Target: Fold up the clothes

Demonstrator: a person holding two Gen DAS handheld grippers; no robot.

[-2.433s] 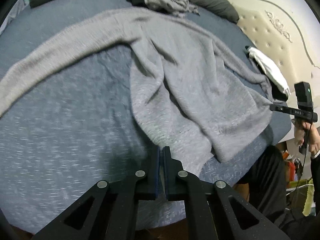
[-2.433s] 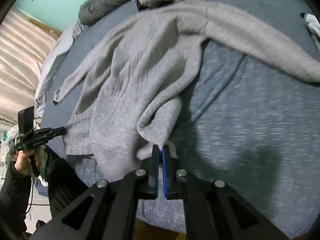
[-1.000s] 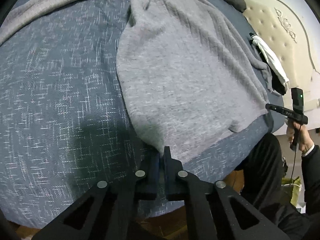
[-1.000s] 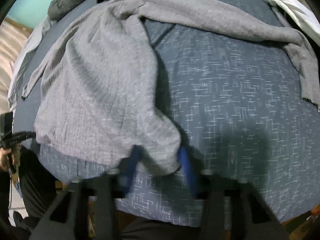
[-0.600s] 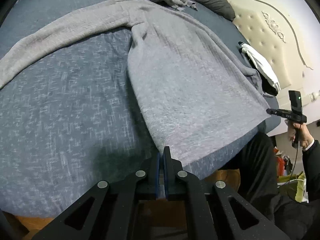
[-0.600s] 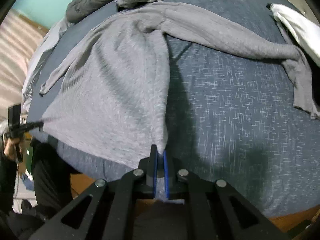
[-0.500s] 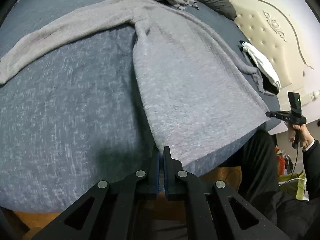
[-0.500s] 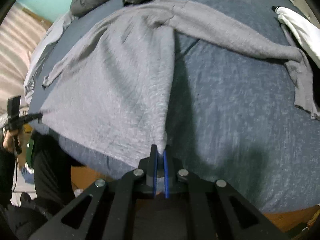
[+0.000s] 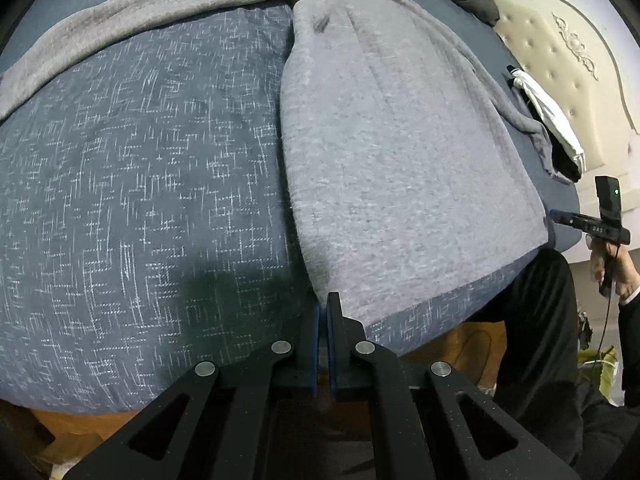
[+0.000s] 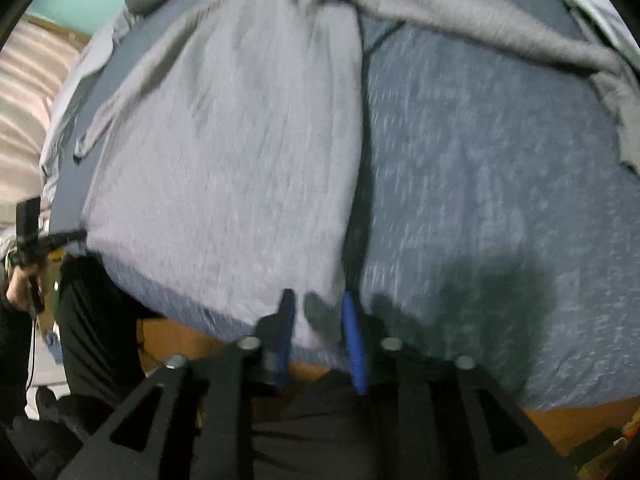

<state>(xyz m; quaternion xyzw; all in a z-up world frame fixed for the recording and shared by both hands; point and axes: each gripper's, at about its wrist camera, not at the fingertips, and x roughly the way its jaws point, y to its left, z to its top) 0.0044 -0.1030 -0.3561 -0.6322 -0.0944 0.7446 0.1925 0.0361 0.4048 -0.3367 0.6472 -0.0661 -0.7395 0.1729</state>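
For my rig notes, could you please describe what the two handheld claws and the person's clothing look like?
Each claw, left and right, is matte black with speckled plastic fingers, blue pads, triangular cut-outs and round silver screws. Seen from the other side, the right claw carries an upright black block with a green light, small white lettering and a thin cable below. The person wears black trousers and dark sleeves.

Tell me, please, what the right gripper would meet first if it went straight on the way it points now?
Most likely the grey sweater: its bottom corner lies between the opening jaws of the right gripper, with the blue bedspread directly beneath it.
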